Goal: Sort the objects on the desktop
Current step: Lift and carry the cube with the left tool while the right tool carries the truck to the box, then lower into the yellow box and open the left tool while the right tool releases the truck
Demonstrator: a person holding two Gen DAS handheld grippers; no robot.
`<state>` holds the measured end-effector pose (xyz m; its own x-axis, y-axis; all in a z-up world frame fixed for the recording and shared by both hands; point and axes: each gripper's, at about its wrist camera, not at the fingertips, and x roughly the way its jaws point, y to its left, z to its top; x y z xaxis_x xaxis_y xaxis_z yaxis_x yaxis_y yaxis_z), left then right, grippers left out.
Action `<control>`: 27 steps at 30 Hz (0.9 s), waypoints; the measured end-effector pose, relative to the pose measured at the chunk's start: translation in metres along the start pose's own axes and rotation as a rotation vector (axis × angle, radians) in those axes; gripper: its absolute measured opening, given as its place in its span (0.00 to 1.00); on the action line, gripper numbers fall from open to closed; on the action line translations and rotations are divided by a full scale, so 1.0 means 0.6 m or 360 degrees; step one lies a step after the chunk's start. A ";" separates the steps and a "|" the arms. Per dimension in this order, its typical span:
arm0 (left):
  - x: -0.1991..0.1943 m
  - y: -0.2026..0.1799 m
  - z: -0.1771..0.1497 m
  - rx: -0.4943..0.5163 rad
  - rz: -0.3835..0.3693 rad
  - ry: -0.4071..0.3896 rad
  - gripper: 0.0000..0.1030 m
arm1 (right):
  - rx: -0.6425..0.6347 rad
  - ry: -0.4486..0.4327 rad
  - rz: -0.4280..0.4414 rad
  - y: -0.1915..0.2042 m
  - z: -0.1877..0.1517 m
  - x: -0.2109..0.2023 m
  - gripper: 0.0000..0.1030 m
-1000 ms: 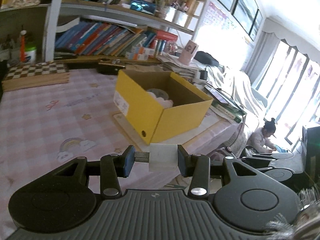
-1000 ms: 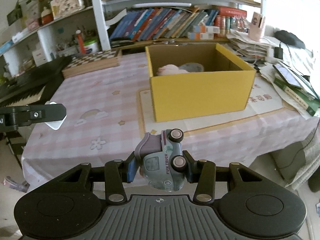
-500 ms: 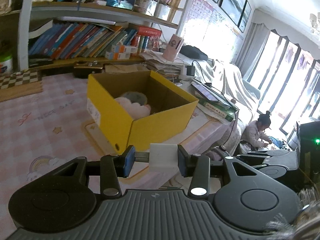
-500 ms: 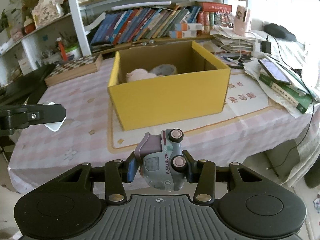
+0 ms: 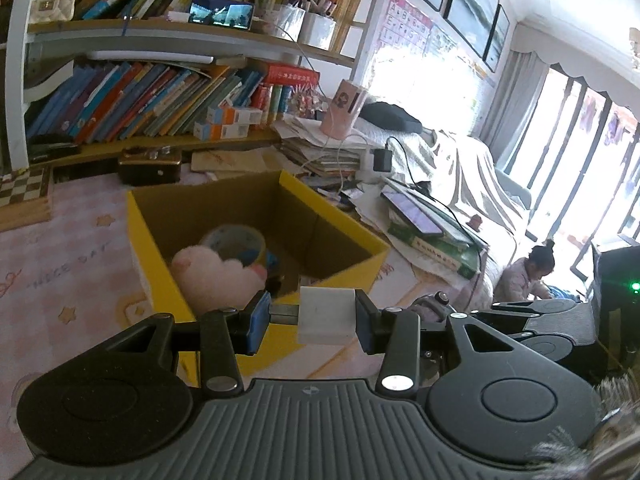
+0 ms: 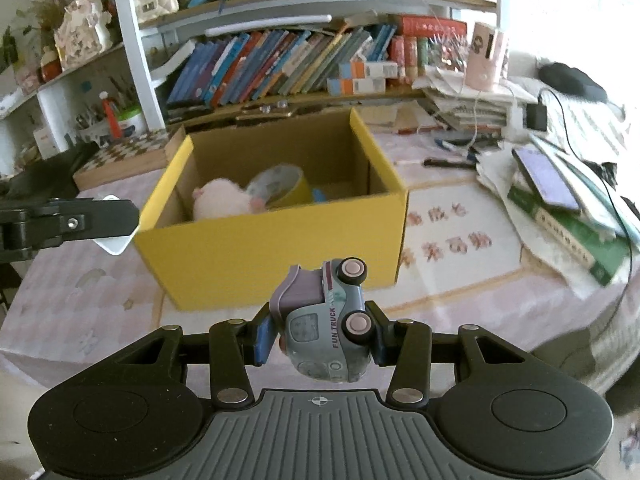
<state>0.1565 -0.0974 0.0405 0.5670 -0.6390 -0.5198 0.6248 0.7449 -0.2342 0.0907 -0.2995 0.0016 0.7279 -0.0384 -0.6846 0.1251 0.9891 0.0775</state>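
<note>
Before the yellow box (image 6: pixel 272 256), right jaws clamp a nose-down toy truck (image 6: pixel 324 332); left jaws clamp a white block (image 5: pixel 327 315).

"FUN TRUCK" on the toy truck (image 6: pixel 326 330); "NICE DAY" on the tablecloth (image 5: pixel 68 264)

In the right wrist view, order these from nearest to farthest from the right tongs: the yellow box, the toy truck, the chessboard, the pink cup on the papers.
1. Toy truck, gripped in the right tongs.
2. Yellow box, straight ahead.
3. Chessboard, behind the box, left.
4. Pink cup, far back right, by the books.
</note>
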 end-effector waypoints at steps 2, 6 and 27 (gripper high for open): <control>0.016 -0.007 0.012 -0.0004 0.0026 -0.0011 0.40 | -0.0034 -0.0027 0.0020 -0.014 0.013 0.005 0.44; 0.043 -0.019 0.037 -0.0017 0.0089 -0.0049 0.40 | -0.0098 -0.0071 0.0078 -0.041 0.050 0.017 0.44; 0.265 0.043 0.137 0.0102 0.0479 0.0160 0.40 | -0.0839 0.0010 0.0463 0.008 0.193 0.191 0.44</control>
<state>0.3071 -0.1956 0.0190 0.6774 -0.3674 -0.6372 0.4714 0.8819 -0.0073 0.2530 -0.3156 0.0073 0.6779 0.2436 -0.6937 -0.4311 0.8960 -0.1066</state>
